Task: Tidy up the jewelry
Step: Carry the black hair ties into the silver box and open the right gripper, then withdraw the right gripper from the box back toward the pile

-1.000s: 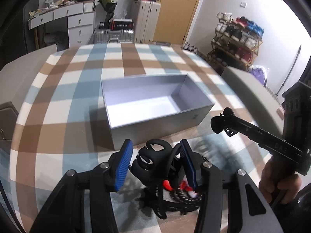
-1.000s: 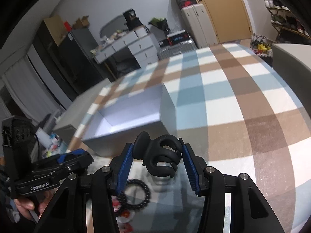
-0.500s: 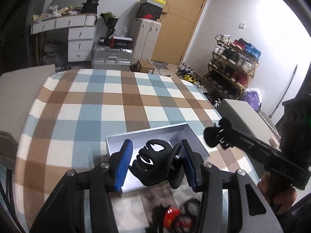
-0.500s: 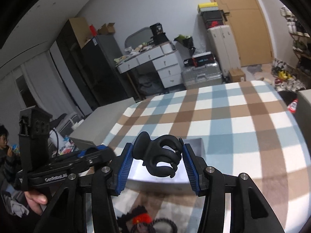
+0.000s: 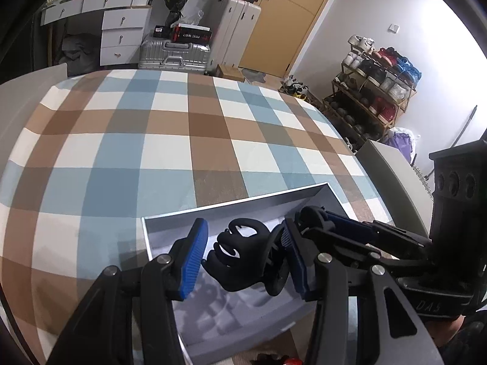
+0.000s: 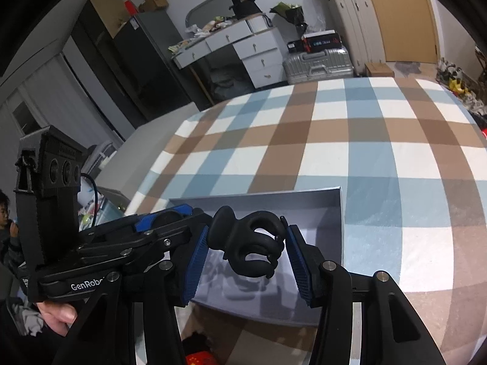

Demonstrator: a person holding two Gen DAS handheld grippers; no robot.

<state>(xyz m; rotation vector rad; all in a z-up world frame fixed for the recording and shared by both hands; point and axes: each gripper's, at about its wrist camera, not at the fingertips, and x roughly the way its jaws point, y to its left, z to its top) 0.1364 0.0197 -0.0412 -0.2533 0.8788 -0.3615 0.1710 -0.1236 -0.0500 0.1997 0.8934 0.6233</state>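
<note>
Jaws around black hair claw (image 5: 240, 255)

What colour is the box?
Silvery grey box, white inside; the right wrist view shows it best.

The grey box (image 5: 240, 206) is the landmark: its open top is unblocked from above, but both tools crowd over it, the left gripper (image 5: 243, 258) and right gripper (image 6: 248, 255) side by side, each filled by a black hair claw. Beyond the box, the checked cloth (image 5: 158, 140) lies bare. In front of the box, small red and black items (image 6: 197, 352) clutter the cloth.
</note>
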